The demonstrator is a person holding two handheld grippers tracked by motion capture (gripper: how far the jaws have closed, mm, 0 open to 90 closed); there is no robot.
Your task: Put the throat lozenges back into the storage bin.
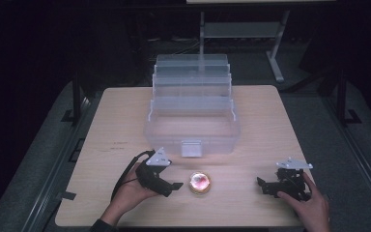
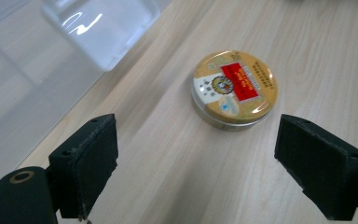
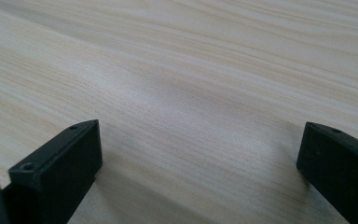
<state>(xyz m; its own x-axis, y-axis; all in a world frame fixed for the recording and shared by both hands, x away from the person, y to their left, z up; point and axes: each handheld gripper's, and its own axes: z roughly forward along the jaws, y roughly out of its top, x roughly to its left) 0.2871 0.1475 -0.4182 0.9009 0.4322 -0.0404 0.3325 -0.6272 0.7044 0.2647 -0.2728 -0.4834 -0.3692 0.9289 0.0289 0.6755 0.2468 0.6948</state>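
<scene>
- Left gripper view: left gripper (image 2: 191,163) spread wide, round tin (image 2: 234,88) on the table (image 2: 168,186) just ahead (near the clear box (image 1: 193,121)).
- Approach step, I judge; next, advance and straddle the tin.
- Right gripper (image 3: 198,163) gapes wide, idle.

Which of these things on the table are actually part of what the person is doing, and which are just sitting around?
In the job:
- round tin, lying on the table, lid up
- left gripper, open, jaws pointed at the tin, not touching it
- clear plastic box, open behind the tin, probably where it goes

Just about:
- right gripper, open over bare wood
- metal stand behind the table
</scene>
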